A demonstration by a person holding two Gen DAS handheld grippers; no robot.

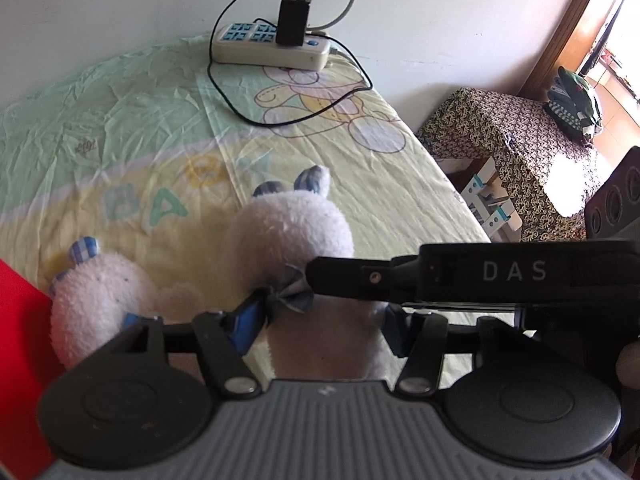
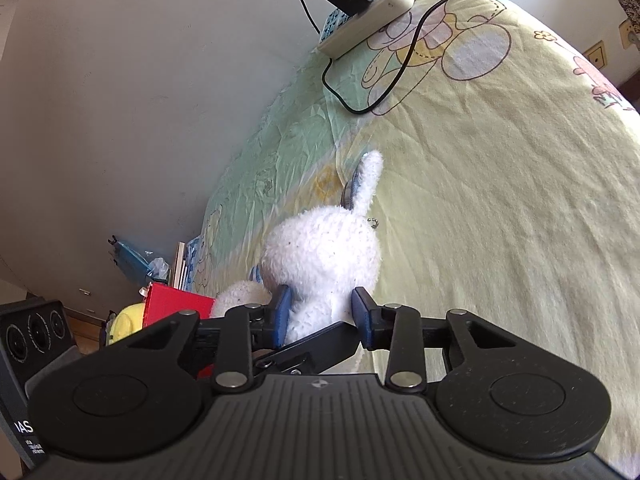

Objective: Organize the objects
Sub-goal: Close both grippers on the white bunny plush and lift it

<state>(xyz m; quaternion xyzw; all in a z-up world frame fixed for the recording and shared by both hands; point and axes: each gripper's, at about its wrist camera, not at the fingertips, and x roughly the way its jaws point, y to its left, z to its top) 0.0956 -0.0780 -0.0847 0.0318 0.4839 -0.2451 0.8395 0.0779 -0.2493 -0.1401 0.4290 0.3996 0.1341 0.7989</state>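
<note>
We are at the pick-up step: both tools have hold of the same fluffy white plush rabbit with blue-checked ears (image 1: 288,228), which sits on the pale yellow-and-green cartoon-print bedsheet (image 1: 132,128) directly ahead of the fingers. Our left gripper (image 1: 320,328) is drawn in as narrow as it goes around the toy's lower body, its blue pads (image 1: 246,322) pressed into the fur just below the small checked bow (image 1: 290,292). Our right gripper (image 2: 322,312) is at a middling width, with its own blue pads (image 2: 282,312) squeezing the neck or upper body from either side, so the rabbit's head rises just beyond the fingertips. A second white plush toy with a checked ear (image 1: 100,300) lies just to the left of the left gripper, touching the held rabbit, and a red box (image 1: 20,340) sits at the far left edge beyond it. A cream power strip with a black charger (image 1: 272,46) lies well ahead, near the wall. We judge the grip is made and the lift is only beginning; next we need to raise both hands together and carry the toy toward where it belongs, probably the red box, keeping the soft body from slipping and the neighbour toy from being dragged along.
</note>
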